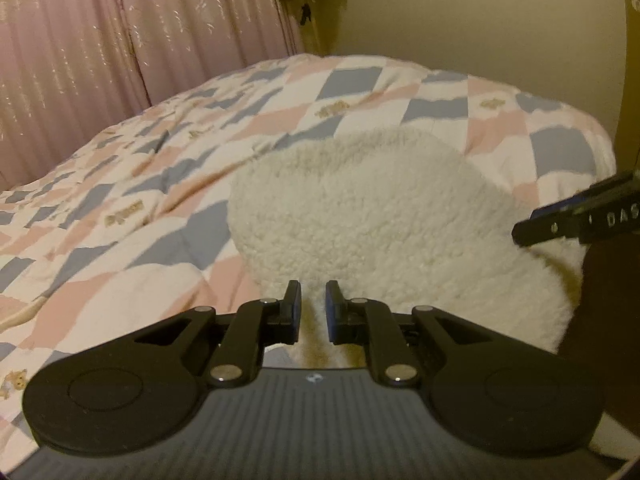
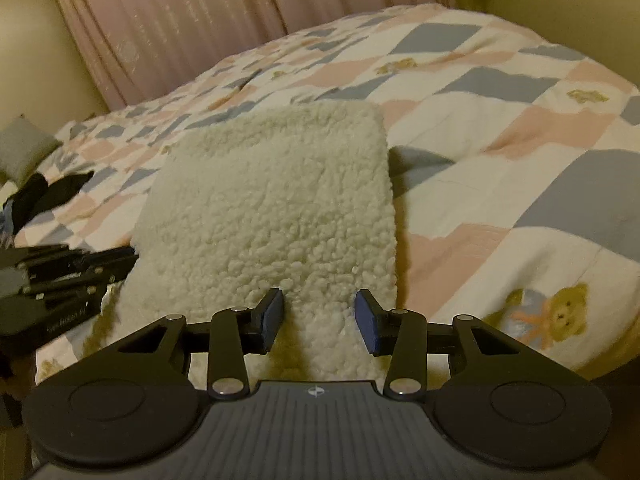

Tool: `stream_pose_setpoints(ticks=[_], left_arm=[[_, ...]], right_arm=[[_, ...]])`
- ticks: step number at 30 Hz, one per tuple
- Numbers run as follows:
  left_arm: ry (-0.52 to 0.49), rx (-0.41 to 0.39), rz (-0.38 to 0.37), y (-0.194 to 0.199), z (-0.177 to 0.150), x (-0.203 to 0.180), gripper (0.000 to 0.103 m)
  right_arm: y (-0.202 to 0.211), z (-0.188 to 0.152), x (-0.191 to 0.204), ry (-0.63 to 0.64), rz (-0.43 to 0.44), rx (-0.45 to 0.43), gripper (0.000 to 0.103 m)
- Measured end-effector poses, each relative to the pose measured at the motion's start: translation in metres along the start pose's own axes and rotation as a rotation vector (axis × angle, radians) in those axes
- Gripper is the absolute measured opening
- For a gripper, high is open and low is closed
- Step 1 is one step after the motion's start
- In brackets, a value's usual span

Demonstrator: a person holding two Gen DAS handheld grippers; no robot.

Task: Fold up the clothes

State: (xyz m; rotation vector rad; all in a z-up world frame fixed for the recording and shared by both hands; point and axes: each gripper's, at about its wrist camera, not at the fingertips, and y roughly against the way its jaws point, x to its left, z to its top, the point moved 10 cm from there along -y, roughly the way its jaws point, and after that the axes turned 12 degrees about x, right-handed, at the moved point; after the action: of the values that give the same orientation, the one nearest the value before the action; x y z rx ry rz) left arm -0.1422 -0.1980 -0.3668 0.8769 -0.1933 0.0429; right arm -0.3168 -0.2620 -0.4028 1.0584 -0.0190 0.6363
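A cream fleece garment (image 1: pixel 372 216) lies folded into a thick block on the patchwork quilt (image 1: pixel 132 176); in the right wrist view it (image 2: pixel 272 208) looks roughly rectangular. My left gripper (image 1: pixel 313 298) is at its near edge, its jaws a narrow gap apart with a strip of fleece between them. My right gripper (image 2: pixel 319 304) is open over the near edge of the fleece, the fabric lying under and between its fingers. The right gripper also shows at the right edge of the left wrist view (image 1: pixel 576 216), and the left gripper at the left edge of the right wrist view (image 2: pixel 64 276).
The quilt (image 2: pixel 500 128) covers the whole bed. Pink curtains (image 1: pixel 100 40) hang behind it. Dark clothes (image 2: pixel 44 196) and a grey cushion (image 2: pixel 24 152) lie at the bed's far left. A beige wall (image 1: pixel 480 40) is on the right.
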Motion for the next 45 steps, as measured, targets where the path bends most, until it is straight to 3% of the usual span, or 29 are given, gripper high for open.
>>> stream_pose_setpoints(ticks=[5,7,10,14,19,23,42,45], left_arm=[[0.025,-0.029,-0.066,0.029,-0.004,-0.013,0.011],[0.022,0.006,-0.081,0.021,-0.014,-0.025,0.011],[0.037,0.064,-0.060,0.000,-0.027,-0.032,0.011],[0.071,0.062,-0.045,0.012,-0.024,-0.027,0.013],[0.128,0.118,0.027,0.028,-0.028,-0.015,0.025],[0.197,0.164,0.022,0.040,-0.037,-0.011,0.030],[0.229,0.086,0.044,0.108,-0.060,-0.017,0.047],[0.241,0.074,0.040,0.118,-0.065,-0.017,0.048]], right_arm=[[0.027,-0.005,0.012,0.032,0.011,-0.034,0.043],[0.027,-0.012,0.014,0.032,0.013,-0.027,0.044],[0.009,-0.025,0.009,0.020,-0.012,0.019,0.046],[0.003,-0.027,0.008,-0.001,-0.012,0.026,0.049],[0.028,-0.026,0.013,-0.006,-0.002,-0.020,0.053],[0.044,-0.034,0.016,-0.023,0.000,-0.039,0.060],[0.092,-0.067,0.042,-0.036,-0.052,-0.068,0.073],[0.099,-0.070,0.049,-0.038,-0.085,-0.067,0.080]])
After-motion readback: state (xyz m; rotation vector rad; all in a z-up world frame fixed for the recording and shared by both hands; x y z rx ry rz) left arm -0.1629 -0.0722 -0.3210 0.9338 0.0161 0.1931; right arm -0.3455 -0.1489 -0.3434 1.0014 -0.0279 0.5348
